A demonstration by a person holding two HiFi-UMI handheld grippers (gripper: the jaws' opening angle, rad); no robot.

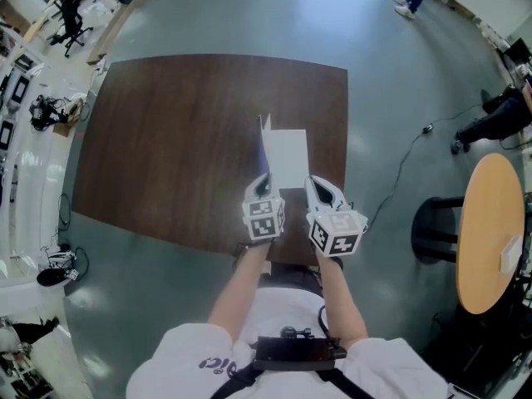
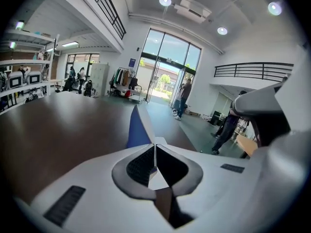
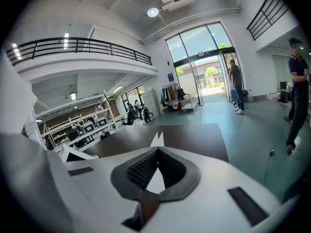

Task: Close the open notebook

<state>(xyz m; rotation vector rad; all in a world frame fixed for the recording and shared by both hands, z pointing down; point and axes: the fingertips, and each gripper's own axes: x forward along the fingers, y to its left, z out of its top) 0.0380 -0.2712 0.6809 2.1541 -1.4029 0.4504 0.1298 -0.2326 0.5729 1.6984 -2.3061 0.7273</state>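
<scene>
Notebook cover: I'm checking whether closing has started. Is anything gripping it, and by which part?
Yes. The left gripper is shut on the blue cover, pinching its near edge, and the cover stands upright.

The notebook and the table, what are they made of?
Notebook: paper pages, matte white; cover blue, thin and stiff, likely card or plastic. Table: dark brown with fine grain streaks and a soft sheen, wood or wood-look laminate.

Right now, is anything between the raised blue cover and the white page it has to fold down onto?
Nothing visible lies on the white page. The blue cover stands upright along its left edge, pinched by the left hand-held gripper. Only the right hand-held gripper sits close, at the page's near right corner.
</scene>
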